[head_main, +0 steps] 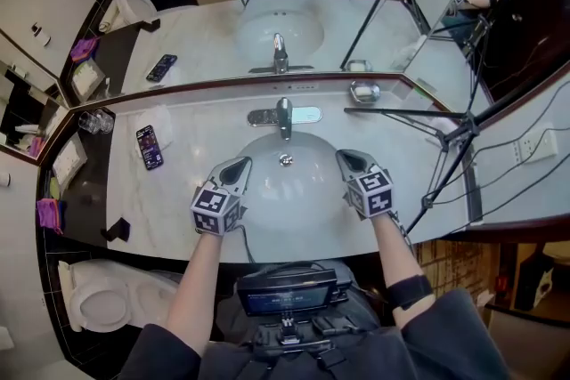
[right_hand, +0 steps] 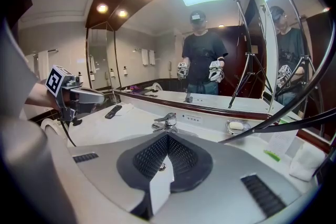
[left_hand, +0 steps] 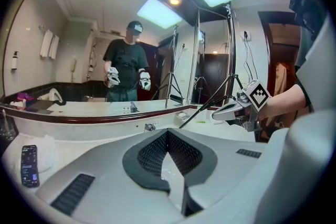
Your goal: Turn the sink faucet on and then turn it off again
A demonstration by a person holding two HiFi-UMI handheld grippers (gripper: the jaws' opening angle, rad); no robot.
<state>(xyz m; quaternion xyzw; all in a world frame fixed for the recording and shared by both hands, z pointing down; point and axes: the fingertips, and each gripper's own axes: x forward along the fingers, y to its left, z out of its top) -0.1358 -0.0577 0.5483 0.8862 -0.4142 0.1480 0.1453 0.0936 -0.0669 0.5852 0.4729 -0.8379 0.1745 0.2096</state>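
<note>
Now left gripper [head_main: 237,166] and right gripper [head_main: 348,159] hover side by side over sink [head_main: 294,196], jaws of each pressed together, empty. Faucet [head_main: 284,117] stands at back of sink, ahead of both, untouched.

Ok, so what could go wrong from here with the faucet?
The left gripper and right gripper are both shut above the basin, so closed jaws nudging the faucet might slip off. The tripod leg reaches in near the right gripper and could get bumped. Splashing might reach the phone.
</note>
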